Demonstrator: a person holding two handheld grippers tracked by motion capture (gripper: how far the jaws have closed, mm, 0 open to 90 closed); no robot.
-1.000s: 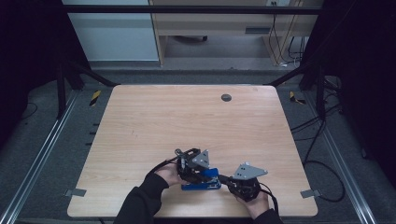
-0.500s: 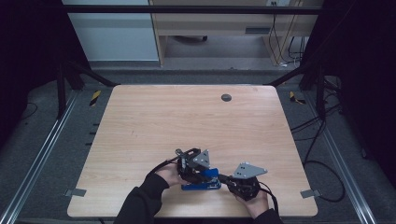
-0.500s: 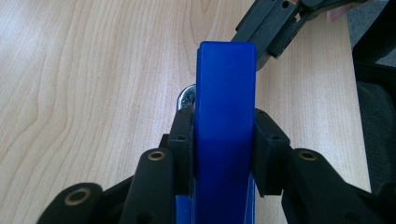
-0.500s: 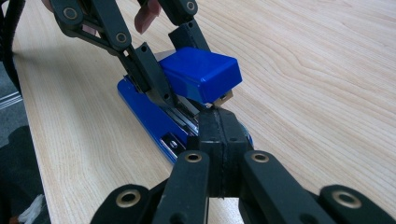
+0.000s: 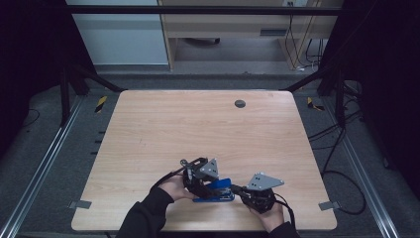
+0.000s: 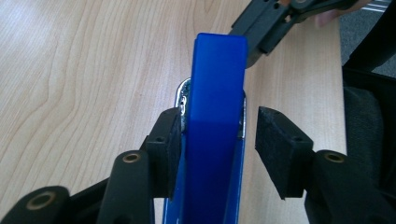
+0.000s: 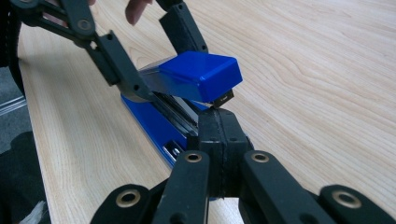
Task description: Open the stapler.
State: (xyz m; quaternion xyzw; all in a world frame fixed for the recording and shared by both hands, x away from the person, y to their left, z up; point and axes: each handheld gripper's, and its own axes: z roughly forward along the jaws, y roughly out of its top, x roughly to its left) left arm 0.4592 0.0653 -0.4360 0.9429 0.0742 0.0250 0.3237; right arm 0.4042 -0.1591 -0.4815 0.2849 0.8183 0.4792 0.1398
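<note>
Now glossy blue stapler (image 6: 212, 116), left tool (image 6: 217, 135) just opening around it, right tool (image 7: 219, 135) pressed together, woodgrain table (image 5: 163, 124).

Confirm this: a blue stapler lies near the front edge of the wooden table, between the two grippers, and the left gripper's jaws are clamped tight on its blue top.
Not quite. The left gripper is not clamped: in the left gripper view its jaws have just been opening, and one pad stands clear of the blue stapler between them. The rest holds: the stapler lies near the table's front edge, between the grippers.

wooden table (image 5: 163, 134) with a dark round grommet (image 5: 239, 103)
</note>
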